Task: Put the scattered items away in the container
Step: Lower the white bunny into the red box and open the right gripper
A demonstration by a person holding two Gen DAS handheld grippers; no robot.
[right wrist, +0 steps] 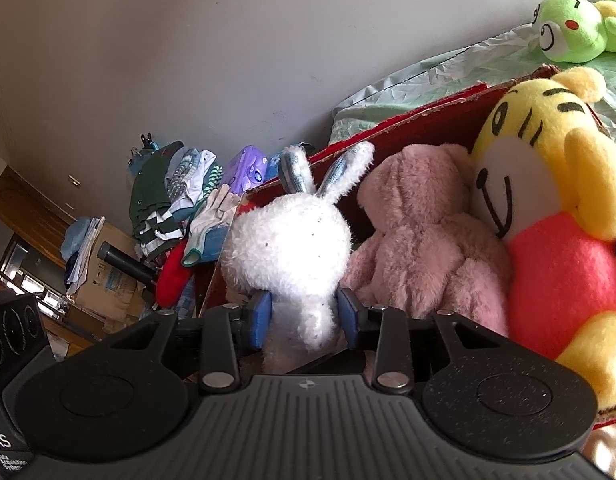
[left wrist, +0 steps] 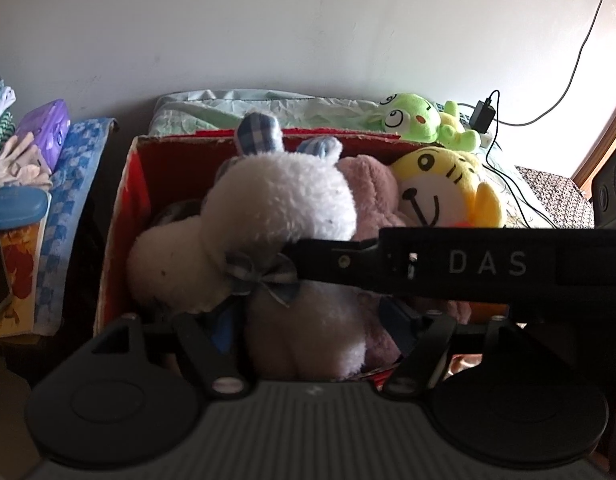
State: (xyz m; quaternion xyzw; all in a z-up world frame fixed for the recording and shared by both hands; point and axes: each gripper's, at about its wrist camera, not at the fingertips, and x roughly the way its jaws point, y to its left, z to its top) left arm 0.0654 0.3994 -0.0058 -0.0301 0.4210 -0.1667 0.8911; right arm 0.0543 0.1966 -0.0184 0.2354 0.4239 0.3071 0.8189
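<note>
The right gripper [right wrist: 304, 316] has its fingers closed on something, while the left gripper [left wrist: 308, 320] is spread wide.

**Two close fisheye views over one red box**

The left wrist camera looks forward and down into the red box [left wrist: 124, 216] from just above, facing the wall at 12 o'clock. The right wrist camera sits lower and nearer, tilted, looking along the box toward 10 o'clock. Both share the white rabbit [left wrist: 284, 200] [right wrist: 288, 240], pink plush [left wrist: 372, 188] [right wrist: 424, 232], yellow tiger [left wrist: 444, 188] [right wrist: 548, 152] and green plush [left wrist: 416, 120] [right wrist: 568, 28].
</note>
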